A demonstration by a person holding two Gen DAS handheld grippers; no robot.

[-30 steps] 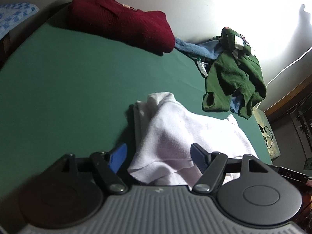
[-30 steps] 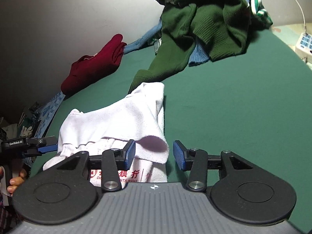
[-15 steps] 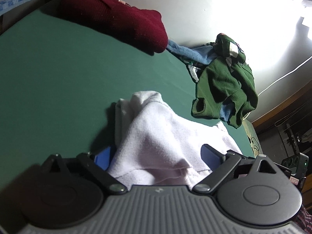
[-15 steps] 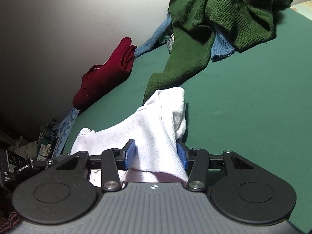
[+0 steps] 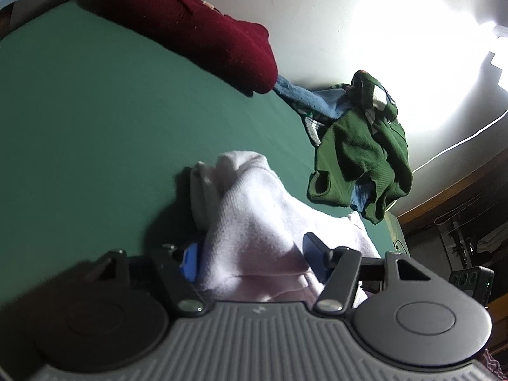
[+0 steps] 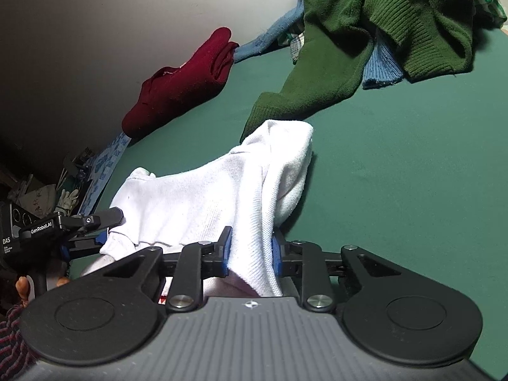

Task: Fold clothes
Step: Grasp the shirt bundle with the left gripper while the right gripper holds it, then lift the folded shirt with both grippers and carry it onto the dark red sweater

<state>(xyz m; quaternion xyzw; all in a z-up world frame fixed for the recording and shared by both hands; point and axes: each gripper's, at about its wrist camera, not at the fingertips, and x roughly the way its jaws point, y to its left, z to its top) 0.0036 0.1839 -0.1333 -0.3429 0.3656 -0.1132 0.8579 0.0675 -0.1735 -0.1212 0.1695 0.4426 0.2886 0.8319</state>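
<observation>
the right gripper (image 6: 250, 254) is closing, and its blue pads already press from both sides on a bunched fold of the white shirt (image 6: 203, 197), so the opening is narrow. the left gripper (image 5: 250, 257) is closing too, with a thick hump of the same shirt (image 5: 254, 209) between its pads (image 5: 190, 262); the pads touch the cloth on both sides. the shirt lies crumpled on the green table (image 6: 397, 174), near the front edge, and its raised folds hide the table just ahead of both grippers. just behind the shirt a sleeve of the green sweater (image 6: 365, 38) comes down to it; the sweater is in a loose heap with a blue garment (image 6: 381, 66) under it. further left, against the wall (image 6: 95, 31), is a folded red sweater (image 6: 184, 85), well apart from the shirt. left of the table edge some clutter shows, too dark to name.
</observation>
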